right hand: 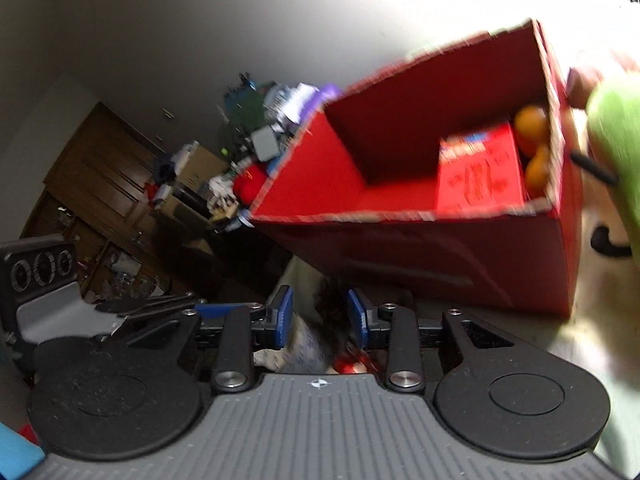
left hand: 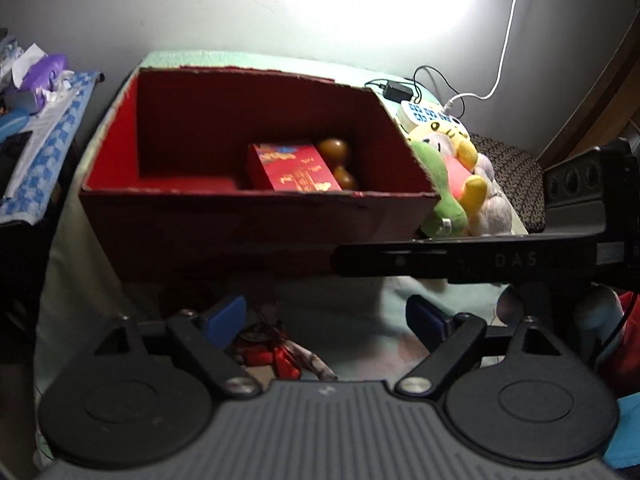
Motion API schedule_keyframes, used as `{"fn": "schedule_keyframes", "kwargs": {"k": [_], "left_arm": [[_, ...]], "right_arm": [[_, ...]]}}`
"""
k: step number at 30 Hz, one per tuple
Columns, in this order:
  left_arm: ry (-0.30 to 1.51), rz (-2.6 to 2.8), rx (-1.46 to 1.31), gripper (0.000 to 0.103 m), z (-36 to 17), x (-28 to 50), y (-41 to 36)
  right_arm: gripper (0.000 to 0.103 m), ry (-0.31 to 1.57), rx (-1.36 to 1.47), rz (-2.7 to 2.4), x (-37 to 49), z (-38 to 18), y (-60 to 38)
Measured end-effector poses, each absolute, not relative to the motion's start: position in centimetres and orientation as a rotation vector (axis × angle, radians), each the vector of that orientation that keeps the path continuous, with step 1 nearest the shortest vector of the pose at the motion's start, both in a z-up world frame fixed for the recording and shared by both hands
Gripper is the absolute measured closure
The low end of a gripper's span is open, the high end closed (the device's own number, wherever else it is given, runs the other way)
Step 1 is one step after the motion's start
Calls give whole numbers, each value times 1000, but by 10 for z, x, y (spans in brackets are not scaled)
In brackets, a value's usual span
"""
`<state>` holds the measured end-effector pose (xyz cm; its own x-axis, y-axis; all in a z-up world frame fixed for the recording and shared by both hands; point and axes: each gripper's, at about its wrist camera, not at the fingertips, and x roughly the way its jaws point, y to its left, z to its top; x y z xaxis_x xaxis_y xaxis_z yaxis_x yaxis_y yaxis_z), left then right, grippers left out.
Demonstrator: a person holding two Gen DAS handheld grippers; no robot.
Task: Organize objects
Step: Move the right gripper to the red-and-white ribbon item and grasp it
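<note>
A big red open box (left hand: 256,216) stands on a pale green cloth; it also shows, tilted and blurred, in the right wrist view (right hand: 440,240). Inside lie a small red printed carton (left hand: 294,168) (right hand: 480,168) and a brown gourd-shaped thing (left hand: 338,160) (right hand: 534,140). My left gripper (left hand: 324,320) is open and empty in front of the box, above a red tasselled trinket (left hand: 272,352). My right gripper (right hand: 320,318) is part open, nothing clearly between its pads; a patterned whitish thing (right hand: 308,344) lies below it. The right gripper's body crosses the left wrist view (left hand: 480,260).
Plush toys, green and yellow (left hand: 452,184), lie right of the box; a green plush (right hand: 616,140) is close at the right. A power strip with cables (left hand: 424,114) sits behind. A cluttered side table with a blue checked cloth (left hand: 48,128) stands at the left. Dark wooden cabinets (right hand: 100,184) are at far left.
</note>
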<state>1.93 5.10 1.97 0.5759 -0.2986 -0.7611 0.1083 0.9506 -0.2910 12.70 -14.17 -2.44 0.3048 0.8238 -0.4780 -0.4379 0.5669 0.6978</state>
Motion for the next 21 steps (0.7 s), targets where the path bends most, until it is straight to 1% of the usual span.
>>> {"fn": "schedule_keyframes", "kwargs": {"k": [8,17,19,21], "left_arm": [[1026,-199,-212,18,-13,21,39],[1082,-167,-197,16,-32,23,37],[1094,-163,-190,15,-36,22,37],[1116,-175,-199,15,-41,22,39]], "right_arm": [[70,1078,555,836,131,-61,-141],[70,1122,518,831,135,-79,-114],[65,1132,501,831,136,-81,-110],[64,1134,492,826,136,-82,-108]]}}
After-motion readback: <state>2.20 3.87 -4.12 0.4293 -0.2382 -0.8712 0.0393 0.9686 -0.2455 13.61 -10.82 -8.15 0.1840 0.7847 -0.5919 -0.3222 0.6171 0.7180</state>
